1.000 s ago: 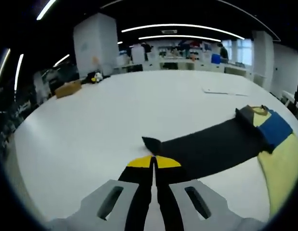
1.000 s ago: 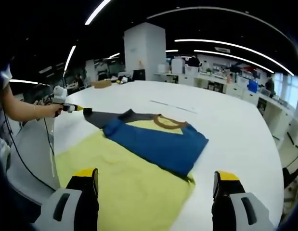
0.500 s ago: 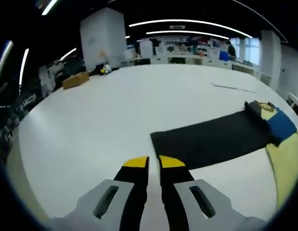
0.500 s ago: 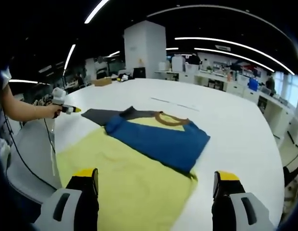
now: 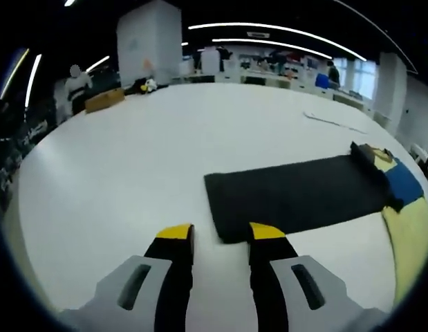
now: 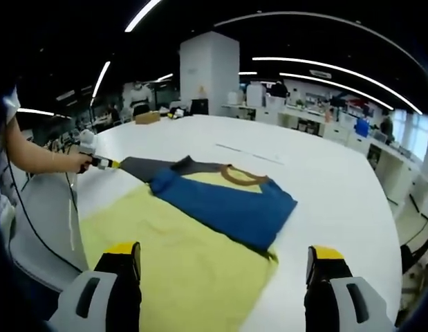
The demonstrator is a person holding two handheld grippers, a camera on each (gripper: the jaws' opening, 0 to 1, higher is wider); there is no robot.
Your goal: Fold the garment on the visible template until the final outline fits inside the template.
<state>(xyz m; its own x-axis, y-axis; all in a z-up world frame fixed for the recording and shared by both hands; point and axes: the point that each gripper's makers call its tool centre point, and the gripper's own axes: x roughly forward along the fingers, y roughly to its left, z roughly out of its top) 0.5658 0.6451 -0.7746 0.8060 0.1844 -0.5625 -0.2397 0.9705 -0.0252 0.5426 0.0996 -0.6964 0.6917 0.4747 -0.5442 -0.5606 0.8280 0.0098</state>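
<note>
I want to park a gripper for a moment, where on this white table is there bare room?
Bare white table lies beyond and left of the dark sleeve, and right of the blue sleeve. The yellow body and left gripper crowd the near side.

— What changed?
— The left hand-held gripper [image 5: 218, 236], clamped on the dark sleeve [image 5: 296, 196] a second ago, has let go; its jaws now stand apart.
— And the sleeve?
— Flat on the table [image 5: 131, 159].

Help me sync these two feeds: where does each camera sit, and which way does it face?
Left gripper view: rides the left gripper, facing along the flat dark sleeve; its own open jaws show.
Right gripper view: rides the right gripper, over the yellow body, facing the blue sleeve; open jaws and the person's hand show.
Shared: the garment and white table.
</note>
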